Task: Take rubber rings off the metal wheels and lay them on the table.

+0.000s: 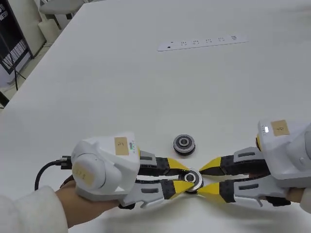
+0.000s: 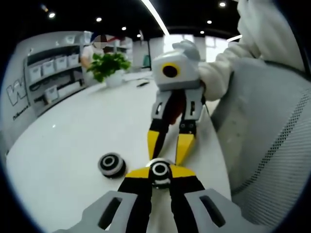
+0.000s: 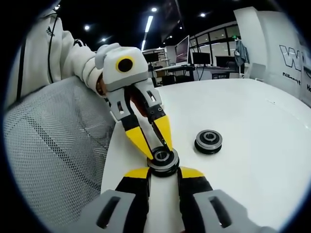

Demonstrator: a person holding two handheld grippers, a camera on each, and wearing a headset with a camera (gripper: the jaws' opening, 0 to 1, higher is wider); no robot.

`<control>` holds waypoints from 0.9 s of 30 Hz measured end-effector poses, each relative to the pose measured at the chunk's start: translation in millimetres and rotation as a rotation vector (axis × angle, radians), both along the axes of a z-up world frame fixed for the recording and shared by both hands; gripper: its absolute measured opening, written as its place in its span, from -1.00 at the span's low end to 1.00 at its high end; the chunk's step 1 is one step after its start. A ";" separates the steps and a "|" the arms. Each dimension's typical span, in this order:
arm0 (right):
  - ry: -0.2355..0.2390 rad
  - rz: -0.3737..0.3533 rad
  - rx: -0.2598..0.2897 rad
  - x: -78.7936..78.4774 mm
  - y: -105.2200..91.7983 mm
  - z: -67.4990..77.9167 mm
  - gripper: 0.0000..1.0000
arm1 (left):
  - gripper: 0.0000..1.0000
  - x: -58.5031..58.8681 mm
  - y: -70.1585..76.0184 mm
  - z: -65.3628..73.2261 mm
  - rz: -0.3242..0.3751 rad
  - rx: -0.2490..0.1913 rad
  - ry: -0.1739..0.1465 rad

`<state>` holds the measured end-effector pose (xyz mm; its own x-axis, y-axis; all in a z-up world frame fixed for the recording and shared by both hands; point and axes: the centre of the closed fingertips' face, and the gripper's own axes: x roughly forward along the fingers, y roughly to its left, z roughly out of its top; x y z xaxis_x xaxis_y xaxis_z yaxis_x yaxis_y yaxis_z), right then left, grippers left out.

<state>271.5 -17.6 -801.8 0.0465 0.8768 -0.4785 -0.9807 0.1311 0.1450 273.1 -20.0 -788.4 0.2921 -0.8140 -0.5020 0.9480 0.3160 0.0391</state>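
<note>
The white surface is broad and mostly bare, with a power strip lying well beyond the work. Around it is an open office. The left gripper view takes in shelves and a potted plant, and the right gripper view shows monitors and a mesh chair close by.

I have one held wheel caught between both tools, low over the surface near my body. The left gripper pinches it from one side and the right gripper from the other, the jaws of each narrowed onto it. Its dark rubber ring looks to be still seated, so I judge the stripping step has only begun. I cannot tell whether either tip has got under the ring's edge.

Next, I think one side must hold the metal firmly while the other peels the ring outward, then sets it down. The second wheel sits just beyond, ring still on.
</note>
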 end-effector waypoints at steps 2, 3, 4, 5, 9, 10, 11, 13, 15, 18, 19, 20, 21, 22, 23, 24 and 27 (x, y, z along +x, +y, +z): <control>-0.005 0.003 -0.002 -0.2 -0.2 0.2 -0.61 | -0.72 -0.1 0.1 0.1 0.002 -0.003 0.002; -0.008 0.004 -0.004 -0.5 -0.3 0.3 -0.62 | -0.72 -0.2 0.2 0.1 0.002 -0.004 0.002; -0.012 0.006 -0.006 -0.9 -0.5 0.5 -0.63 | -0.72 -0.4 0.0 0.3 0.004 -0.006 0.003; -0.014 0.007 -0.007 -1.0 -0.7 0.5 -0.64 | -0.72 -0.5 -0.1 0.5 0.004 -0.007 0.004; -0.023 0.009 -0.016 -0.5 -3.2 -0.4 -0.71 | -0.72 -0.2 0.9 0.1 0.006 -0.012 0.008; -0.034 0.006 -0.024 1.0 -4.3 -1.5 -0.76 | -0.72 -0.2 0.7 0.3 0.007 -0.013 0.008; -0.046 -0.006 -0.035 3.6 -5.7 -2.4 -0.81 | -0.72 -0.3 0.7 0.3 0.008 -0.013 0.009; -0.029 -0.005 -0.030 2.6 -5.2 -1.9 -0.84 | -0.72 -0.3 0.5 0.5 0.008 -0.014 0.009; -0.036 -0.003 -0.032 2.4 -4.9 -1.8 -0.84 | -0.72 -0.4 0.0 0.9 0.009 -0.014 0.009; -0.045 -0.010 -0.039 4.7 -5.3 -1.9 -0.89 | -0.72 -0.1 0.0 1.1 0.009 -0.015 0.009; -0.047 -0.010 -0.041 5.0 -5.3 -1.9 -0.89 | -0.72 0.0 0.0 1.1 0.010 -0.016 0.009; -0.052 -0.010 -0.046 5.2 -5.1 -1.9 -0.90 | -0.72 0.2 0.1 1.2 0.010 -0.016 0.009; -0.060 -0.010 -0.050 5.4 -5.1 -1.7 -0.91 | -0.72 0.3 0.0 1.3 0.010 -0.017 0.009; -0.063 -0.011 -0.055 5.5 -5.1 -1.5 -0.91 | -0.72 0.5 0.0 1.3 0.010 -0.018 0.009; -0.062 -0.014 -0.057 6.2 -5.3 -1.8 -0.92 | -0.72 0.6 0.0 1.4 0.010 -0.019 0.008; -0.065 -0.020 -0.061 7.4 -5.5 -1.8 -0.94 | -0.72 0.7 0.0 1.5 0.010 -0.019 0.008; -0.055 -0.046 -0.059 10.4 -6.3 -1.0 -1.00 | -0.72 1.2 0.5 1.2 0.009 -0.021 0.006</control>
<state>281.8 -23.9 -802.8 0.1131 0.8434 -0.5252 -0.9797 0.1826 0.0822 274.4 -19.5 -787.1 0.2964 -0.8216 -0.4870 0.9452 0.3253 0.0264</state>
